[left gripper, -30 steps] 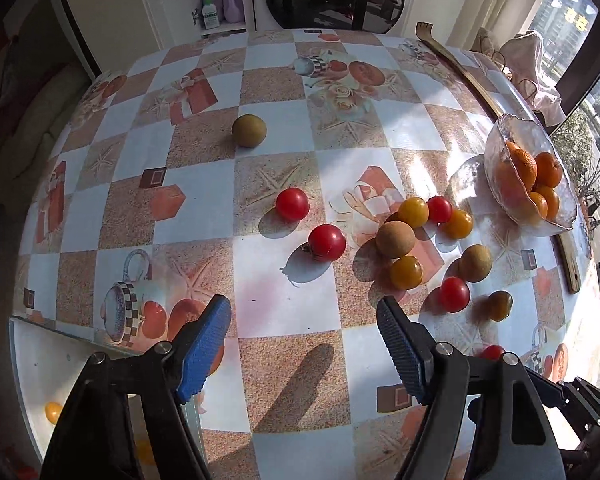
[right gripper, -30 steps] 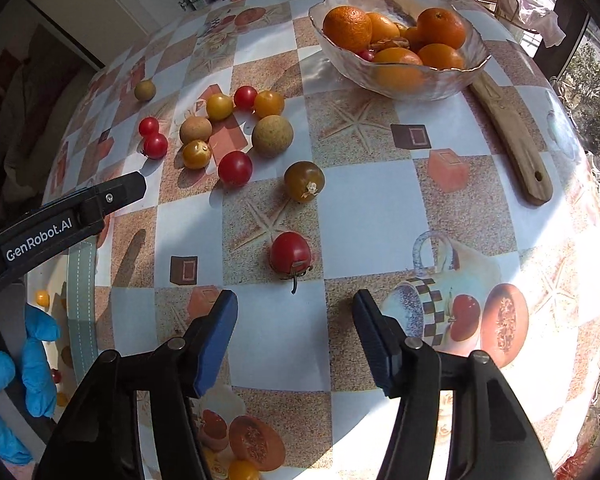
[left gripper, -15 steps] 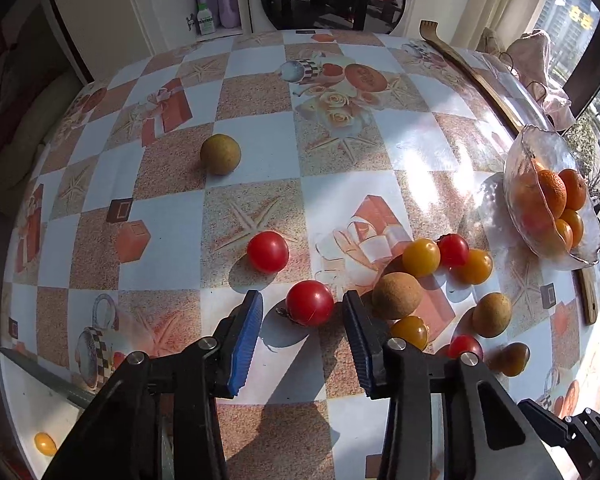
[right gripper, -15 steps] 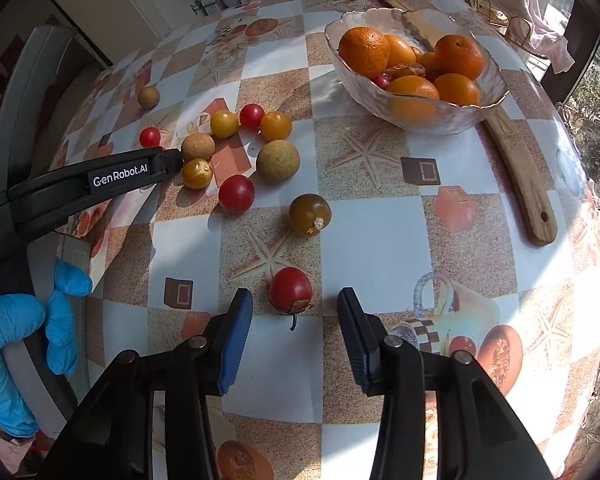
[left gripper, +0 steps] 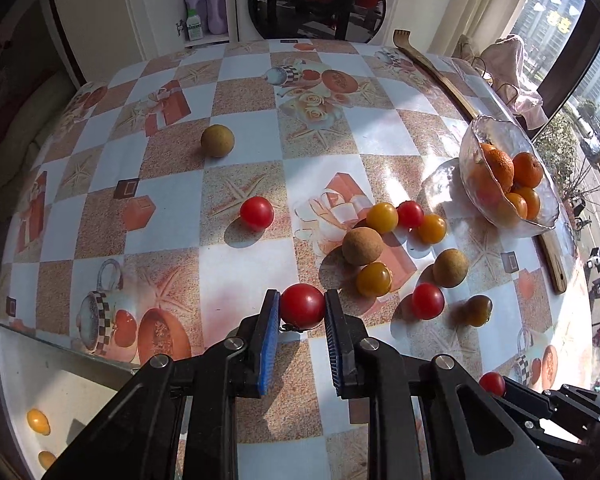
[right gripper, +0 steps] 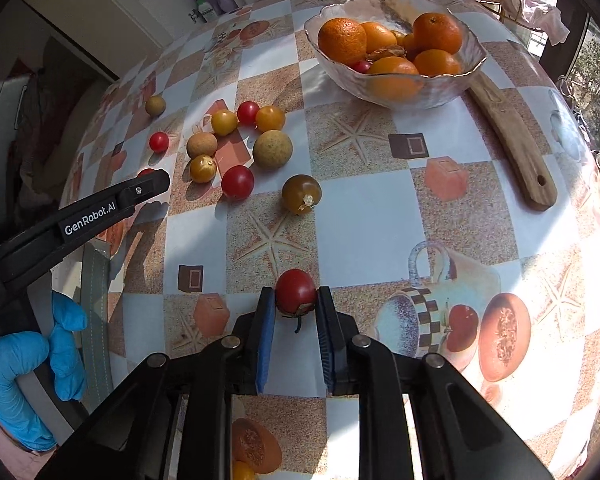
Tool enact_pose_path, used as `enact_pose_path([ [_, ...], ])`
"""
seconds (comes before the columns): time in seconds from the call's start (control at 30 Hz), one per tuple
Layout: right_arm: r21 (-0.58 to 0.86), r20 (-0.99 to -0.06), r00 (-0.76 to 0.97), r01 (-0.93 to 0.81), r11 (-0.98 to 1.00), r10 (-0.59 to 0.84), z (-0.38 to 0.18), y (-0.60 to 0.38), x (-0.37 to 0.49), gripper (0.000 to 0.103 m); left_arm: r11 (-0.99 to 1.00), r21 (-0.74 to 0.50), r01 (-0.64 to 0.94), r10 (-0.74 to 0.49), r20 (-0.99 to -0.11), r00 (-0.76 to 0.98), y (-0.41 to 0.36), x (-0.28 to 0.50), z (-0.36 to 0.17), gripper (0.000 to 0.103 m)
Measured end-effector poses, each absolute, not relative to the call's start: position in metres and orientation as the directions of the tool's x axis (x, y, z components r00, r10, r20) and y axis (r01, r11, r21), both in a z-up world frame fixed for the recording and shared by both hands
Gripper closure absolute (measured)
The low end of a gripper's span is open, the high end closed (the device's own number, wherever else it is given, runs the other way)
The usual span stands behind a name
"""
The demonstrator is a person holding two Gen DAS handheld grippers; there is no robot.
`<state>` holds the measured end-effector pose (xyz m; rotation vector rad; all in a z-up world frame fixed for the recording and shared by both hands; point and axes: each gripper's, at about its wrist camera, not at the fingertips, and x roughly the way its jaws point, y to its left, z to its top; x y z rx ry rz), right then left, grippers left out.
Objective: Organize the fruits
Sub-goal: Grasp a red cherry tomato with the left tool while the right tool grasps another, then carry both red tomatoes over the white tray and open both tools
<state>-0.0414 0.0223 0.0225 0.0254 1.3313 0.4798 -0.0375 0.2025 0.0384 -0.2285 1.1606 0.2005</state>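
My left gripper [left gripper: 302,306] is shut on a red cherry tomato [left gripper: 302,305] that rests on the table. My right gripper [right gripper: 295,300] is shut on another red tomato [right gripper: 295,291] with a stem. Several loose fruits lie between: red tomatoes [left gripper: 256,212], yellow tomatoes [left gripper: 381,217], brown round fruits [left gripper: 361,246] and a dark tomato [right gripper: 301,194]. A glass bowl [right gripper: 444,88] holding oranges [right gripper: 342,40] stands at the far right. The left gripper's arm [right gripper: 112,208] shows in the right wrist view.
A wooden back-scratcher [right gripper: 508,136] lies beside the bowl. One brown fruit [left gripper: 217,141] sits alone at the far left. A tray [left gripper: 16,372] with small yellow fruits [left gripper: 37,421] is below the table's near left edge. A blue-gloved hand [right gripper: 24,376] holds the left gripper.
Both grippers moved forward and closed: the left around a red tomato, the right around the stemmed red tomato. One second ago both were wide open and empty.
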Motion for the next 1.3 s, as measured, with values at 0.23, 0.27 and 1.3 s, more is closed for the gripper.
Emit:
enact_pose_path([
  [0.23, 0.294, -0.927, 0.132, -0.324, 0.899, 0.351, 0.028, 0.015, -0.060, 0.081, 0.961, -0.098, -0.259, 0.016, -0.915, 0.404, 0.197, -0.076, 0.059, 0.079],
  [0.27, 0.293, -0.928, 0.129, -0.327, 0.898, 0.350, 0.029, 0.015, -0.063, 0.081, 0.961, -0.097, -0.259, 0.016, -0.915, 0.403, 0.197, -0.082, 0.061, 0.079],
  [1.3, 0.335, -0.914, -0.020, -0.599, 0.727, 0.405, 0.065, 0.186, -0.137, 0.081, 0.839, -0.025, -0.544, 0.171, -0.937, 0.306, 0.318, -0.259, 0.055, 0.079],
])
